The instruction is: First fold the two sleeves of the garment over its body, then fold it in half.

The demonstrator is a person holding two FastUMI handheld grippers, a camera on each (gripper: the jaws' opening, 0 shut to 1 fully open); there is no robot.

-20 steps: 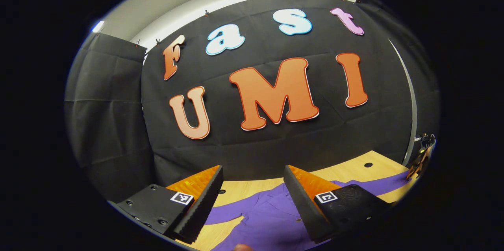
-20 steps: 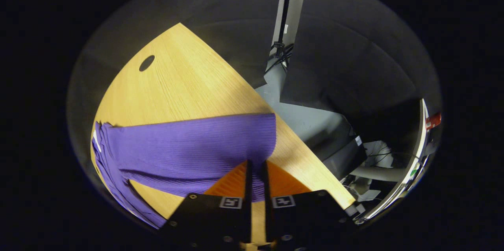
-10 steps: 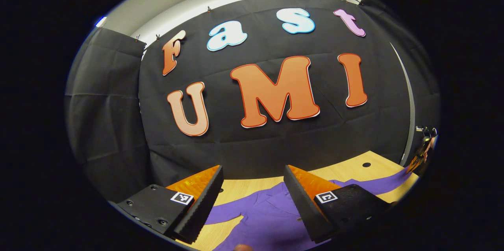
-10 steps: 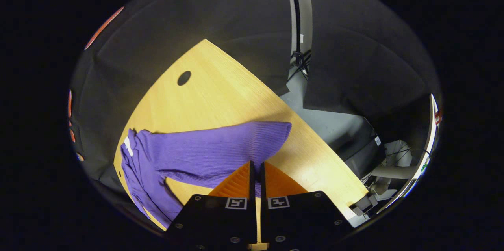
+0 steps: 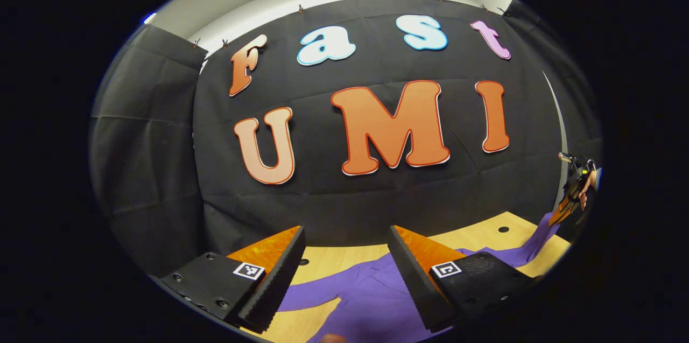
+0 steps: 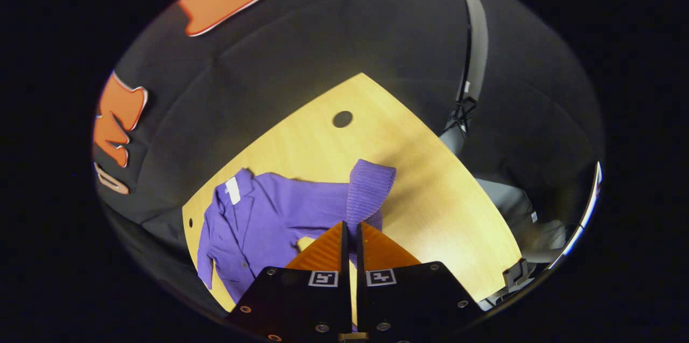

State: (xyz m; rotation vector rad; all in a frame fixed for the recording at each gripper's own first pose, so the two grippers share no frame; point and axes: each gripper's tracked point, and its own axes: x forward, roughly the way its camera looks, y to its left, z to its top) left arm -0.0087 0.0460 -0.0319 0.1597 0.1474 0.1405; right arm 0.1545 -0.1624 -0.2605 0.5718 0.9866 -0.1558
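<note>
A purple garment (image 6: pixel 258 219) lies on the wooden table (image 6: pixel 430 192), collar toward the booth wall. My right gripper (image 6: pixel 350 226) is shut on the ribbed cuff of one sleeve (image 6: pixel 368 187) and holds it lifted above the table, so the sleeve bends back toward the body. In the left gripper view my left gripper (image 5: pixel 344 235) hangs open above the garment (image 5: pixel 371 289) with nothing between its fingers. Far right in that view, the other gripper (image 5: pixel 570 197) holds up the sleeve end (image 5: pixel 541 232), and part of a hand shows behind it.
A round cable hole (image 6: pixel 342 118) sits in the table beyond the sleeve. The table's right edge drops to grey equipment and cables (image 6: pixel 517 208). Black cloth walls close the back and left.
My right gripper has lifted and swung left with the sleeve cuff, so the sleeve now folds up off the table and more of the garment's body shows. The left gripper stays open and has barely shifted.
</note>
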